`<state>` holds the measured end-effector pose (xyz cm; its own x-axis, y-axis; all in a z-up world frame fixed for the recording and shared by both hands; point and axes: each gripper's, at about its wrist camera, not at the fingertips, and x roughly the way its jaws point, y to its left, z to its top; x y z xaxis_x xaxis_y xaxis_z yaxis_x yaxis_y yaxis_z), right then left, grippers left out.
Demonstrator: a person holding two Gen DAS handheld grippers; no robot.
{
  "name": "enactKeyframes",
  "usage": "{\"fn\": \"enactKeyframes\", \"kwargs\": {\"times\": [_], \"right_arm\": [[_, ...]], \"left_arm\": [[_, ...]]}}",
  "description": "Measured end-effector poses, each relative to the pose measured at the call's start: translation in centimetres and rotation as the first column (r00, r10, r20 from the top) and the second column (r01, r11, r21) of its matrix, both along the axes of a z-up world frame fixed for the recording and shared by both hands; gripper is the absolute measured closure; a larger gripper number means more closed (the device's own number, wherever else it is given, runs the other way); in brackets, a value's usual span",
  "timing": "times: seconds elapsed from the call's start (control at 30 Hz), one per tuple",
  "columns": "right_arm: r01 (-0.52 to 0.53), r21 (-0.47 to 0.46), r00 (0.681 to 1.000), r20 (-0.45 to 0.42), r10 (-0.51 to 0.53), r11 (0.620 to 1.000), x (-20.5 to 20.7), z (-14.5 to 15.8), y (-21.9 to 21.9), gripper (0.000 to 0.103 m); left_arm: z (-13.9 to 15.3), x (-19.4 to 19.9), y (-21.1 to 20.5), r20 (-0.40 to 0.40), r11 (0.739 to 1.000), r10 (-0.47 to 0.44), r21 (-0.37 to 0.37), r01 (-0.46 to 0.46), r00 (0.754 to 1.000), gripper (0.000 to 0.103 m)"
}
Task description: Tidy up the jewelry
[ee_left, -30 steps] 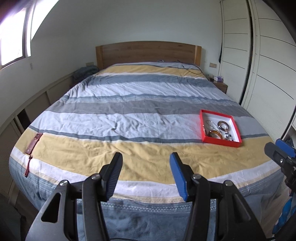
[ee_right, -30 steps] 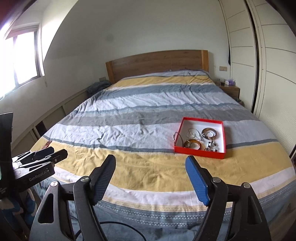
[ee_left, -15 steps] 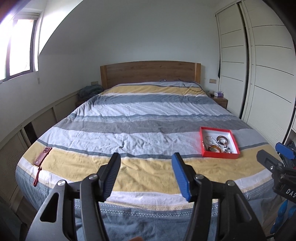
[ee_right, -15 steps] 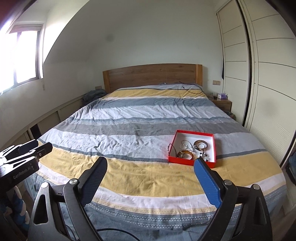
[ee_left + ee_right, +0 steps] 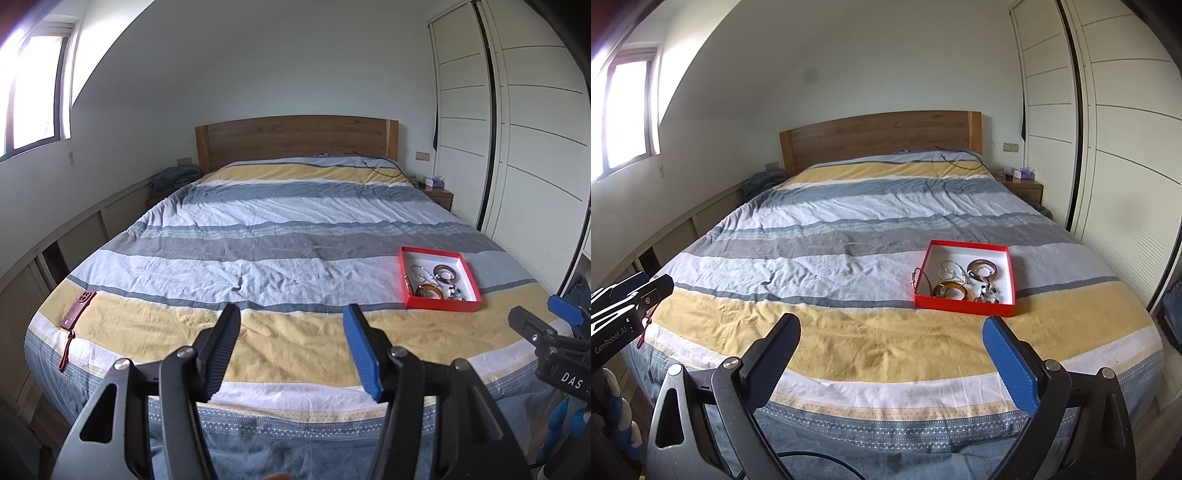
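Note:
A red tray [image 5: 1008, 301] with a white inside lies on the striped bed, right of middle near the foot; it also shows in the left wrist view [image 5: 402, 275]. In it lie brown bangles [image 5: 983, 269], a silver chain [image 5: 951, 273] and beaded pieces [image 5: 988, 293]; a thin bangle [image 5: 919, 280] hangs over its left rim. My left gripper [image 5: 291, 319] is open and empty above the foot of the bed, well left of the tray. My right gripper [image 5: 892, 328] is open and empty, short of the tray.
A red phone [image 5: 77, 304] with a strap lies at the bed's front left corner. A wooden headboard [image 5: 295, 142] stands at the far end, wardrobe doors [image 5: 535, 147] on the right, a nightstand [image 5: 437, 194] beside them. A black cable [image 5: 380, 168] lies near the pillows.
Both grippers have pulled back and tilted up, so the bed and tray sit lower and farther in view. Both stay open and empty.

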<state>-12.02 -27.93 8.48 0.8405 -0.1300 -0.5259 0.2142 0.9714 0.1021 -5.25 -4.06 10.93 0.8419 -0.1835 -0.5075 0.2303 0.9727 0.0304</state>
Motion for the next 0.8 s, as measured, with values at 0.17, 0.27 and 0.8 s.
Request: {"fn": "enactKeyframes", "kwargs": {"times": [0.17, 0.27, 0.8], "right_arm": [[0.02, 0.01, 0.999, -0.026, -0.02, 1.0, 1.0, -1.0, -0.9, 0.005], [0.031, 0.019, 0.998, -0.049, -0.03, 0.999, 1.8, -2.0, -1.5, 0.005], [0.081, 0.06, 0.984, -0.165, -0.07, 0.995, 4.6, -6.8, -4.4, 0.005]], "left_arm": [[-1.9, 1.7, -0.2, -0.06, 1.0, 0.003, 0.02, -0.002, 0.998, 0.047], [-3.1, 2.7, -0.4, -0.094, 1.0, 0.006, 0.031, -0.003, 0.996, 0.047], [-9.6, 6.6, -1.6, -0.265, 0.994, 0.025, 0.112, 0.005, 0.964, 0.047]]}}
